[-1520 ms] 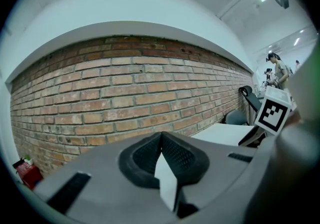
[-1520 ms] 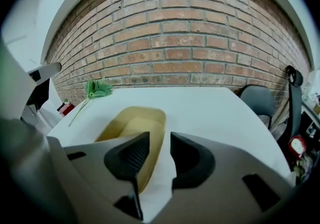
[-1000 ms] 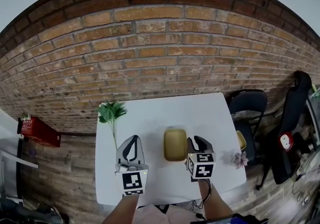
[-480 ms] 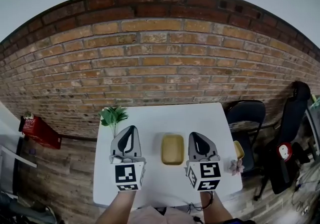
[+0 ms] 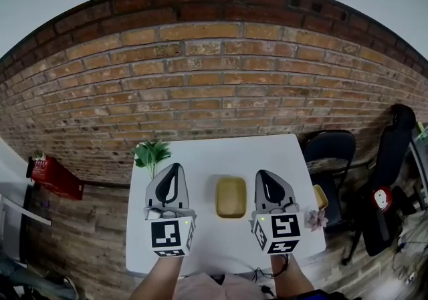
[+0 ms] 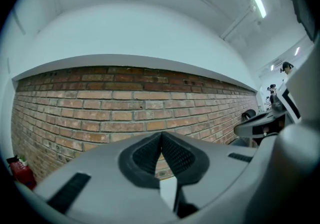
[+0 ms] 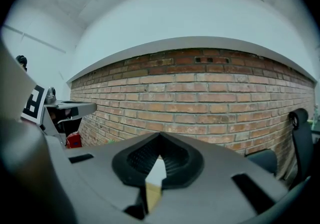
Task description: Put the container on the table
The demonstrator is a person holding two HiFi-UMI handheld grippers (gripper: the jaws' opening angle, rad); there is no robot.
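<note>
Both sets of tongs are held up above the white surface (image 5: pixel 221 157), side by side, each pointing out toward the brick wall (image 5: pixel 214 78). Left tongs (image 5: pixel 174 170) have their jaws together, the ribbed black pads meeting at the tips with nothing caught between them. Right tongs (image 5: pixel 263 176) are the same: jaws pressed together, empty. In the right gripper view a thin sliver of white and mustard yellow shows through the slot below the closed tips, and that is only what lies underneath.

From the head view, the container (image 5: pixel 231 197) sits flat on the surface, a shallow mustard-yellow rectangular thing with rounded corners. It lies between the two tongs and is clear of both. Neither set touches it.

A marker cube rides on the near end of each gripper, with a forearm showing beneath each one at the bottom of the head view.

A small green plant (image 5: pixel 152 154) stands at the surface's far left corner, just beyond the left tongs. Near the right edge are a little pale flower (image 5: pixel 315 218) and a small yellowish thing (image 5: pixel 322 197) that I can't make out well. A black chair (image 5: pixel 331 148) stands off the right side of the surface, and a red box-like item (image 5: pixel 57 177) sits on the floor by the wall, well to the left.
</note>
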